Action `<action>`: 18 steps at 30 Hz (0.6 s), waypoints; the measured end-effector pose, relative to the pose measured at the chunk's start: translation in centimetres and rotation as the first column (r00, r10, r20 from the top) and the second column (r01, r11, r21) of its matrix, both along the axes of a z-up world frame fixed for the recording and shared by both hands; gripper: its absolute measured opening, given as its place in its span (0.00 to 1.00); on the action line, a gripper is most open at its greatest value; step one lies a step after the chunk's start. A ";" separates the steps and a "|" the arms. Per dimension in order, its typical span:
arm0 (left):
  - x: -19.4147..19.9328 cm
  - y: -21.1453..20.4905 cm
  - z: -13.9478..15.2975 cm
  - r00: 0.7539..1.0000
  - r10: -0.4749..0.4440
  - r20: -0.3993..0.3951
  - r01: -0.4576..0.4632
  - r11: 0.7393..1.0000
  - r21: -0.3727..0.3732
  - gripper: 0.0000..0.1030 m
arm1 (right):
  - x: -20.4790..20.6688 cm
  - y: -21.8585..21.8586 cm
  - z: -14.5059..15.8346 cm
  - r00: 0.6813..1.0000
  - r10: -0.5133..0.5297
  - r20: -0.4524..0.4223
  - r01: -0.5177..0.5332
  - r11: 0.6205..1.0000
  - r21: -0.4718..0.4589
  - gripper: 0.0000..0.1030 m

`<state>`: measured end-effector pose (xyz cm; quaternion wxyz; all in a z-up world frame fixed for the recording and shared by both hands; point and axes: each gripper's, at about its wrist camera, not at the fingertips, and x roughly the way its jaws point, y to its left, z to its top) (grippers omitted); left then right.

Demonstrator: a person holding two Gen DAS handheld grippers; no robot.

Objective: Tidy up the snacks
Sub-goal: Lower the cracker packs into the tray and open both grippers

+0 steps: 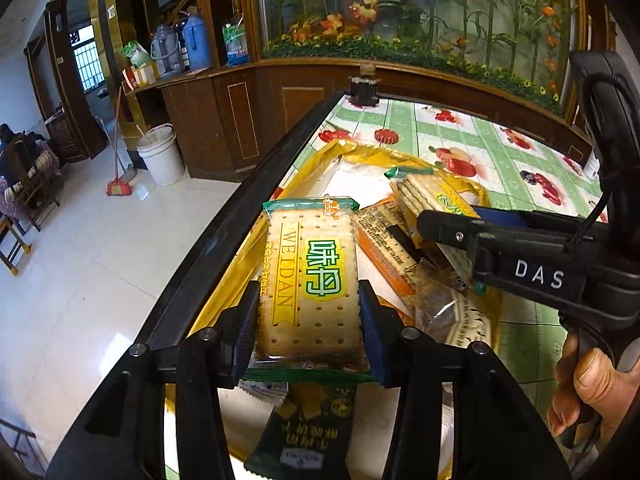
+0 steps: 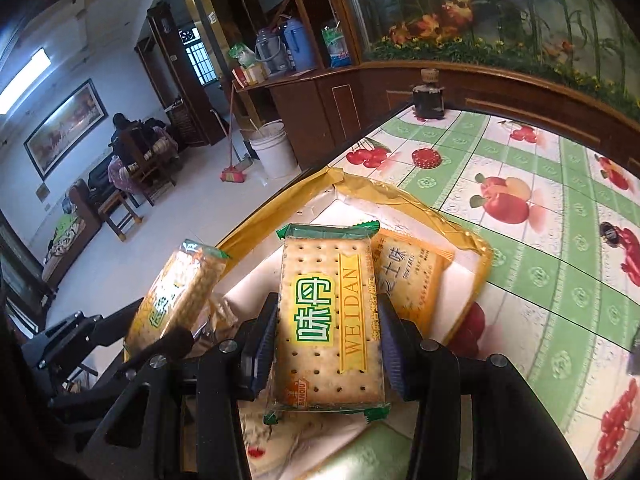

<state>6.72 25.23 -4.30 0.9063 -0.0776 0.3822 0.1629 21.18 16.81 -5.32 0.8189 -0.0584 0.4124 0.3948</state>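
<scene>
The left gripper [image 1: 308,320] is clamping a green-edged WEIDAN cracker pack [image 1: 310,280] by its long sides, blue pads pressing in on both edges, and the right gripper [image 2: 326,344] is doing the same with a second WEIDAN pack [image 2: 330,320]. Both packs are hanging over the gold-rimmed tray [image 1: 360,150] near the table's [image 1: 520,184] left edge, so this is looking like the carry-and-place step, two packs at once. From the left wrist, the right gripper is showing as the black DAS-marked tool, with a person's hand [image 1: 592,388] gripping its handle. The tray is already holding an orange snack pack [image 2: 412,276], a dark green pack [image 1: 308,428] under the left gripper, and some clear wrappers I can't identify. Next move is probably calling for lowering each pack flat into a free patch of the tray, lined up with the others, then letting go; the risk is dropping one onto the loose pile or the rim.
</scene>
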 end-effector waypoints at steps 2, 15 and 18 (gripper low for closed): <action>0.4 0.0 -0.6 1.000 -0.003 -0.019 0.003 1.000 -0.007 0.44 | 0.5 0.4 -0.5 1.000 0.000 -0.013 0.001 1.000 0.002 0.46; 1.3 -1.0 -0.8 0.999 -0.003 -0.048 0.007 0.997 0.071 0.75 | 0.9 1.0 -1.1 1.000 0.002 -0.019 -0.003 1.000 -0.008 0.67; 0.9 -1.2 -0.4 0.999 0.003 -0.036 0.000 0.996 0.091 0.75 | 0.6 0.3 -0.9 1.000 -0.006 -0.026 0.006 1.000 0.001 0.70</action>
